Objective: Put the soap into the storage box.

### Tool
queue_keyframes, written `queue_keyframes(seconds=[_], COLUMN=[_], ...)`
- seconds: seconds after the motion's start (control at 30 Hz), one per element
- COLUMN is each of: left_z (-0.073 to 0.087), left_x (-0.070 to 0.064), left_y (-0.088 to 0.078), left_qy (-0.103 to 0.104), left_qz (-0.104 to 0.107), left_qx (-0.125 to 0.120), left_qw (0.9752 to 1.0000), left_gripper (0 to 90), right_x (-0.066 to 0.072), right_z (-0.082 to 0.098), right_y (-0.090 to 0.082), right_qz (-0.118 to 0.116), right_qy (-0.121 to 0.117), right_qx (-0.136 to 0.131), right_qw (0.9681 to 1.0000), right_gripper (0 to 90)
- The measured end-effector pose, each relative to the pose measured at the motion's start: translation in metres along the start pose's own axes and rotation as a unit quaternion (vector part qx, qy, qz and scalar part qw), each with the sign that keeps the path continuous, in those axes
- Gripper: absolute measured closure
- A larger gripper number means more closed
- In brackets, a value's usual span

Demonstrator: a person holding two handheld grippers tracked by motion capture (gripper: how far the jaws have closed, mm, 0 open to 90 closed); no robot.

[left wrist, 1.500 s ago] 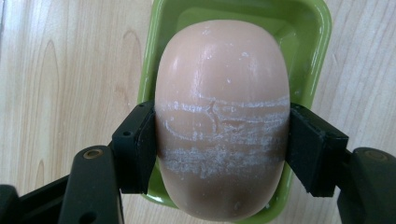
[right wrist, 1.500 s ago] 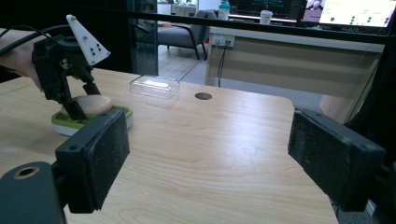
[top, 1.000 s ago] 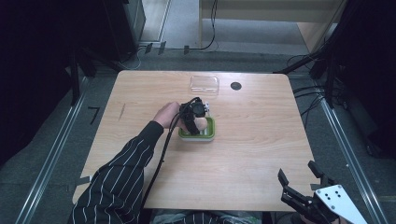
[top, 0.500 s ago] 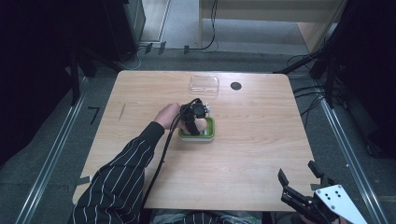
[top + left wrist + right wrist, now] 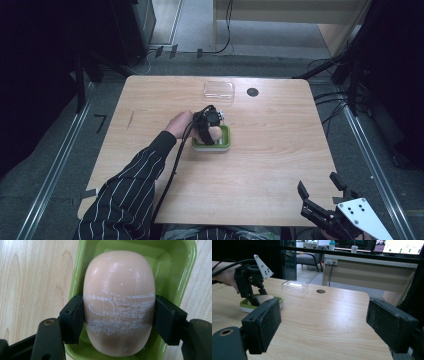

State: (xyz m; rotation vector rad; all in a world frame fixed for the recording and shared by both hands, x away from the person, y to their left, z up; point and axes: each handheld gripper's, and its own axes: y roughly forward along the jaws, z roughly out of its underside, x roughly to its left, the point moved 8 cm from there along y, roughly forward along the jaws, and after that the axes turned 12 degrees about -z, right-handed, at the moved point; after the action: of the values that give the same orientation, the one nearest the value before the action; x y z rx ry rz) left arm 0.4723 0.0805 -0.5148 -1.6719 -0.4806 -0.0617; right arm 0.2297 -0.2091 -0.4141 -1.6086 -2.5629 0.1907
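— Peach-coloured soap bar [image 5: 119,302] sits in the green dish [image 5: 180,275] near the middle of the wooden table [image 5: 280,150], with the left gripper [image 5: 119,317] clamped across its lower half, one black pad on each side.

— What might go wrong there?

— Probably a slip. The bar is rounded and streaked with white scuffs, and the pads meet curved flanks, so a hard squeeze or a fast lift could squirt it out against the dish wall, or drag the light dish along.

— And the other tool?

— The right gripper [image 5: 324,327] hangs off the near right corner of the table, jaws wide apart, holding nothing.

— Any writing?

— None legible; the marks on the bar look like scratches, not a stamp. The clear lid [image 5: 219,90] near the far edge is unlabelled.
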Motion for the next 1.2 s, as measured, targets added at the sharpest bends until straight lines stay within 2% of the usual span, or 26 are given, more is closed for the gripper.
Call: queue_keyframes(seconds=[0.43, 0.67, 0.83, 1.07, 1.2], left_z=[-0.002, 0.001, 0.003, 0.008, 0.014], left_x=[0.001, 0.004, 0.004, -0.003, -0.007], left_y=[-0.002, -0.012, -0.017, -0.026, -0.031], left_qy=[-0.001, -0.031, -0.048, -0.064, -0.072], left_qz=[-0.008, 0.006, -0.002, -0.01, -0.011], left_qx=[-0.004, 0.007, 0.02, 0.042, 0.046], left_qw=[1.0, 0.9995, 0.9987, 0.997, 0.9963], left_gripper=[28.3, 17.4, 13.3, 0.9, 0.0], right_x=[0.0, 0.0, 0.0, 0.0, 0.0], right_z=[0.0, 0.0, 0.0, -0.001, -0.001], right_y=[0.0, 0.0, 0.0, 0.001, 0.001], right_qz=[0.0, 0.0, 0.0, -0.001, -0.003], right_qy=[-0.001, 0.0, -0.001, 0.0, 0.0], right_qx=[0.0, -0.002, -0.001, -0.002, -0.003], right_qw=[1.0, 1.0, 1.0, 1.0, 1.0], right_gripper=[13.2, 13.2, 13.2, 13.2, 13.2])
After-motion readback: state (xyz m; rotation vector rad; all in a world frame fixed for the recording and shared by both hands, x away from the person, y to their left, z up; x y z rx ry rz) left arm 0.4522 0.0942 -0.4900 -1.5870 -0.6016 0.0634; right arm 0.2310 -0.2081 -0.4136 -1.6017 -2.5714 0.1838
